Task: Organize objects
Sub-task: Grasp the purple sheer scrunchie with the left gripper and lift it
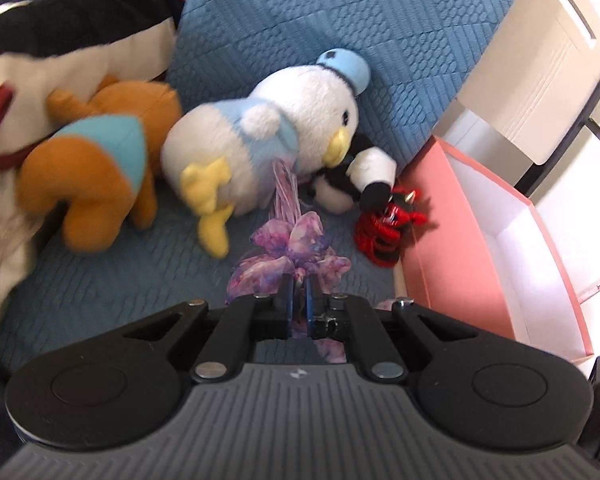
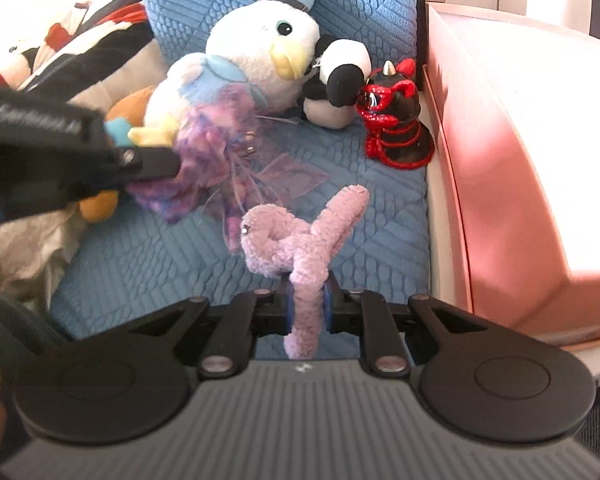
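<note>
Left gripper: squeezed tight on the purple flower bow (thin, floaty petals);
Right gripper: squeezed tight on the fuzzy pink toy

A purple-and-pink mottled fabric flower with thin trailing strands hangs lifted above the blue quilted bed. A fuzzy lilac twisted toy hangs raised too, beside the pink box.
</note>
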`<state>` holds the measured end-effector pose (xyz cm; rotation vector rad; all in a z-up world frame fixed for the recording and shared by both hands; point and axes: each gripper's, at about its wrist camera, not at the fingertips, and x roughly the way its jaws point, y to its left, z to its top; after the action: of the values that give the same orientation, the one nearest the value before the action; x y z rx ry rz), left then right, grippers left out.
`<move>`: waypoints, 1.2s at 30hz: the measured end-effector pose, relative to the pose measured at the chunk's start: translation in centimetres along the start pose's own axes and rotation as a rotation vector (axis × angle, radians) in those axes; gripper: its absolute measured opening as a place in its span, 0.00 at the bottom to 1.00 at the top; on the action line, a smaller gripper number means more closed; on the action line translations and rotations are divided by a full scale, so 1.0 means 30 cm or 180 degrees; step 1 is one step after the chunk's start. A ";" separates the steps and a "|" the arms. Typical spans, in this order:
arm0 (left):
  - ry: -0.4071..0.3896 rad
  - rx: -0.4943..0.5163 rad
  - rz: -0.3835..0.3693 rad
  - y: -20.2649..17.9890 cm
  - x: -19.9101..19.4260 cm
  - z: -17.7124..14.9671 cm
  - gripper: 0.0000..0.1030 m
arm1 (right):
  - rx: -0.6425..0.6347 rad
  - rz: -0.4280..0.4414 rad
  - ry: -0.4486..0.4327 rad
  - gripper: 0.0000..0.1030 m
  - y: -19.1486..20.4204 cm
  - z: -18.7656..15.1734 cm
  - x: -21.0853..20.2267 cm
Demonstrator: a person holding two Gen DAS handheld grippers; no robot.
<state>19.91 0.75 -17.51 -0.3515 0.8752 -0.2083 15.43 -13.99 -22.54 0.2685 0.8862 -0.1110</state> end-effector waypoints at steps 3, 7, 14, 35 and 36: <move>0.0088 -0.0106 0.0034 0.030 -0.033 -0.041 0.07 | -0.0045 -0.0016 0.0020 0.17 -0.003 -0.033 -0.024; 0.0311 -0.0315 0.0085 0.085 -0.027 -0.081 0.09 | -0.0098 -0.0048 0.0130 0.17 -0.005 -0.073 -0.017; 0.0484 -0.0486 0.0118 0.126 -0.008 -0.063 0.64 | -0.0071 0.0016 0.0193 0.23 -0.010 -0.090 -0.011; 0.0469 -0.0301 0.0347 0.140 0.110 -0.046 0.71 | 0.0122 0.0055 0.0096 0.51 -0.014 -0.072 0.046; 0.0482 -0.0297 0.0342 0.139 0.113 -0.048 0.71 | 0.0121 0.0039 0.0061 0.51 -0.015 -0.072 0.039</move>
<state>21.04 3.21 -22.37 -0.3780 1.0527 -0.0955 14.46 -13.81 -24.83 0.3108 0.9021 -0.1142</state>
